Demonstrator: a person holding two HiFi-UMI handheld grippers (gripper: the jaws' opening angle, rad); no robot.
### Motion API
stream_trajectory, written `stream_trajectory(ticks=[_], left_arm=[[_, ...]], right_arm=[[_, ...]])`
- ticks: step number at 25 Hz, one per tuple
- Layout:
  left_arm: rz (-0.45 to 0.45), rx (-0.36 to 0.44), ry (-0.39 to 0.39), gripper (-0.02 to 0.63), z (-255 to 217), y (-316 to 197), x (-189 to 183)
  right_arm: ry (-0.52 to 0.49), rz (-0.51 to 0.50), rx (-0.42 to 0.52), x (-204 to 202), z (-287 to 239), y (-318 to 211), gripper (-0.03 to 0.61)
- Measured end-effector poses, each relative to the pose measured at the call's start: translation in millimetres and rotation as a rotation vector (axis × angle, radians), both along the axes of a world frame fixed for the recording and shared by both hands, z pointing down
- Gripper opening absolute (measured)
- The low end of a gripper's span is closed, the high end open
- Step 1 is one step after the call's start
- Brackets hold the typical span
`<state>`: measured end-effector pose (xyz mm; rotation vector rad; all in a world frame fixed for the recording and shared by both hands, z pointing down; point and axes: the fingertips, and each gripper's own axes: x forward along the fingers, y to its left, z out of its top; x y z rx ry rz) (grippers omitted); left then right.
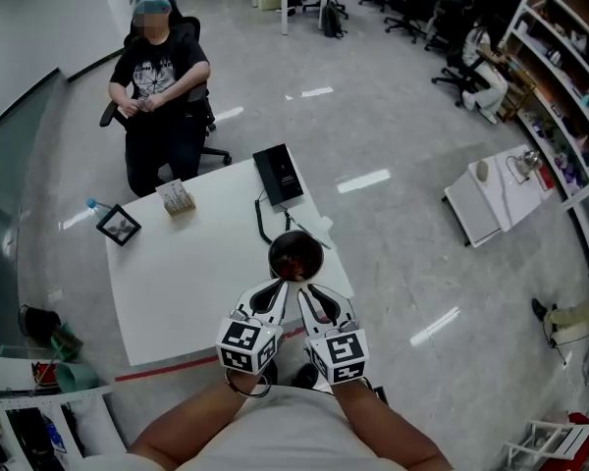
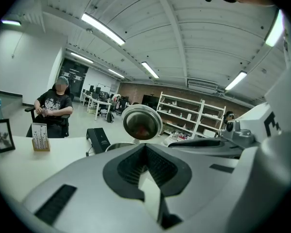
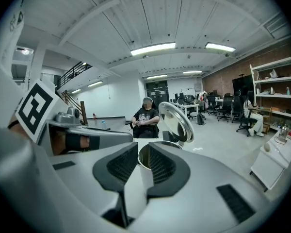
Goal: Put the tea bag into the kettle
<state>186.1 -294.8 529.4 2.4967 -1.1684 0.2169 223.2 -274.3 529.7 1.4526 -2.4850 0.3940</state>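
Observation:
The steel kettle (image 1: 294,255) stands near the table's right edge with its lid (image 2: 142,122) tipped up and its mouth (image 3: 158,144) open. Both grippers hover side by side just on the near side of it, tips close together. My left gripper (image 1: 278,288) has its pads together, and a thin white piece, seemingly the tea bag (image 2: 148,191), is pinched deep between them. My right gripper (image 1: 310,293) stands with its jaws a little apart around a similar white piece (image 3: 138,178) that fills the gap. Whether both hold the same tea bag I cannot tell.
On the white table (image 1: 187,283) are a black device (image 1: 278,175) with a cable behind the kettle, a box of tea bags (image 1: 177,199) and a small picture frame (image 1: 118,225) at the far left. A seated person (image 1: 157,77) faces the table. Shelves (image 1: 560,96) line the right wall.

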Motion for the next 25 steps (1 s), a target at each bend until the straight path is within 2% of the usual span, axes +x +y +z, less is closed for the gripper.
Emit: stream_trajectory(ticks=[7, 14, 20, 25], left_arm=[[-0.034, 0.065, 0.000, 0.008, -24, 39, 7], [-0.071, 0.104, 0.014, 0.008, -45, 74, 12], [-0.150, 0.102, 0.011, 0.008, -53, 105, -13], [-0.218, 0.110, 0.015, 0.008, -51, 121, -45]], right_arm=[[-0.017, -0.068, 0.090, -1, -32, 38, 0.014], [-0.026, -0.143, 0.136, -9, -52, 79, 0.011], [-0.047, -0.198, 0.139, -28, -62, 97, 0.011], [-0.050, -0.267, 0.151, -61, -64, 115, 0.011]])
